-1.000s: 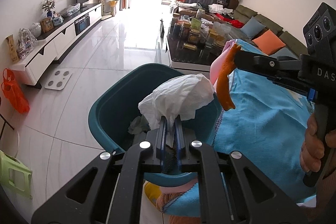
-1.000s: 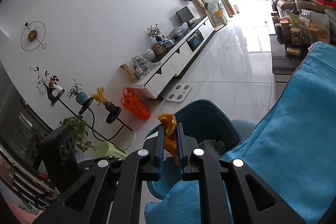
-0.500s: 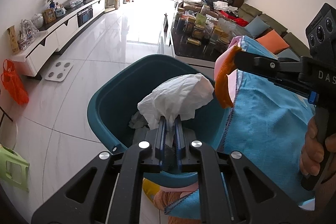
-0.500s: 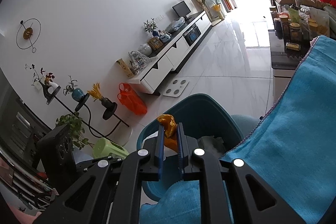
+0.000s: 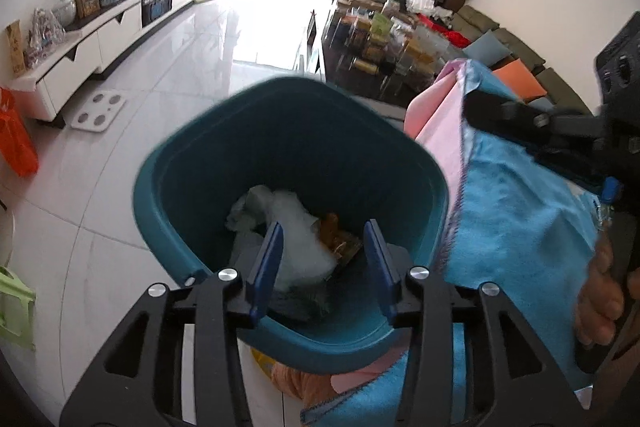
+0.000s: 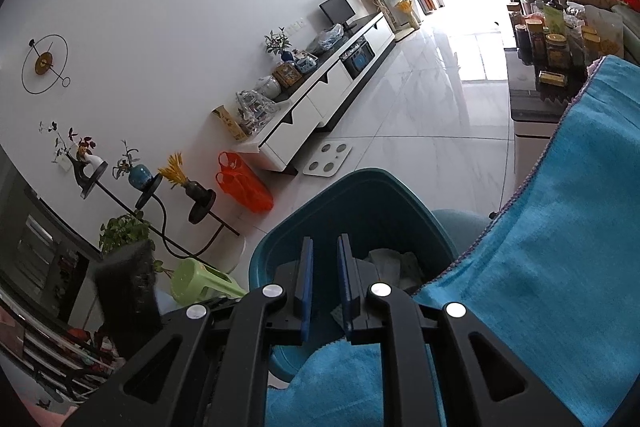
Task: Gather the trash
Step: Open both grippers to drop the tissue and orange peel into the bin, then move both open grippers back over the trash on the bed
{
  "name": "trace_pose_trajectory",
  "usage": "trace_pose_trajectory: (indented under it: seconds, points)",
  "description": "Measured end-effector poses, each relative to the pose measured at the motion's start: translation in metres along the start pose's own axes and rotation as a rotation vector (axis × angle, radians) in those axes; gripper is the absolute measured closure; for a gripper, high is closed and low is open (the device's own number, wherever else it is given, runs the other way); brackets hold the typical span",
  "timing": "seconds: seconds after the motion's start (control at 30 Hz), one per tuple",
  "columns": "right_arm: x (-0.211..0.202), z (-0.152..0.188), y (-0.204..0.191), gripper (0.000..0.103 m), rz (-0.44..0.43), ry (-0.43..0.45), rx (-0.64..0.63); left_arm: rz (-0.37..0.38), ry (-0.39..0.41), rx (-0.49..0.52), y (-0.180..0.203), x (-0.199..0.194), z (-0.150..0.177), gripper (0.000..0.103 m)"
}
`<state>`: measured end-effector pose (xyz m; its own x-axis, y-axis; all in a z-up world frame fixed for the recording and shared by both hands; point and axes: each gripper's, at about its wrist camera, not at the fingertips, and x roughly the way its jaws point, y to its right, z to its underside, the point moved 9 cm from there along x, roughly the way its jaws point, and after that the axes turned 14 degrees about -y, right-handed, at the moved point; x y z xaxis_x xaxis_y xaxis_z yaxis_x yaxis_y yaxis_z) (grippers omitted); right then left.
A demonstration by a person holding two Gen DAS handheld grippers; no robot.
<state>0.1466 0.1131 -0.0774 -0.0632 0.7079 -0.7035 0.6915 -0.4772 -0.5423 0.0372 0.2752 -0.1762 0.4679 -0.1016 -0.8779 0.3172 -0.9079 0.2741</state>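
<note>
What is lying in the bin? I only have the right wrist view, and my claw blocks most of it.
Observer: A white tissue lies in the teal bin, below the left claw, whose jaws are opening with nothing pinched.
Operator: Any orange scrap?
Observer: Yes, an orange piece beside the tissue.
Operator: What is behind the right claw?
Observer: A bare hand grips its handle, beside the blue cloth.
</note>
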Motion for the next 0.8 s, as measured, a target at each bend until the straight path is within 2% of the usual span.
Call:
trace_pose_trajectory:
  seconds: [0.1,0.17,0.2,0.27,0.4,0.57,0.8]
  points:
    - [-0.004,0.003,0.002,0.087,0.000,0.002,0.002,0.006,-0.014,-0.014,-0.001,0.009,0.005,0.061]
    - [-0.010,0.006,0.005,0.083,0.001,0.008,0.006,0.003,-0.004,-0.007,0.003,0.008,0.007,0.056]
    - [-0.014,0.007,0.007,0.082,0.002,0.011,0.004,-0.001,0.009,0.002,0.006,0.004,0.006,0.055]
    - [-0.024,0.012,0.009,0.071,0.018,0.025,0.000,0.000,0.032,0.023,0.011,-0.002,0.007,0.050]
    - [-0.051,0.027,0.017,0.068,0.047,0.058,-0.004,0.012,0.089,0.099,0.033,-0.021,0.009,0.045]
    - [-0.101,0.052,0.034,0.063,0.110,0.128,0.007,0.072,0.137,0.245,0.097,-0.038,0.011,0.042]
    - [-0.176,0.097,0.067,0.063,0.234,0.237,0.076,0.161,0.140,0.412,0.183,-0.040,0.015,0.042]
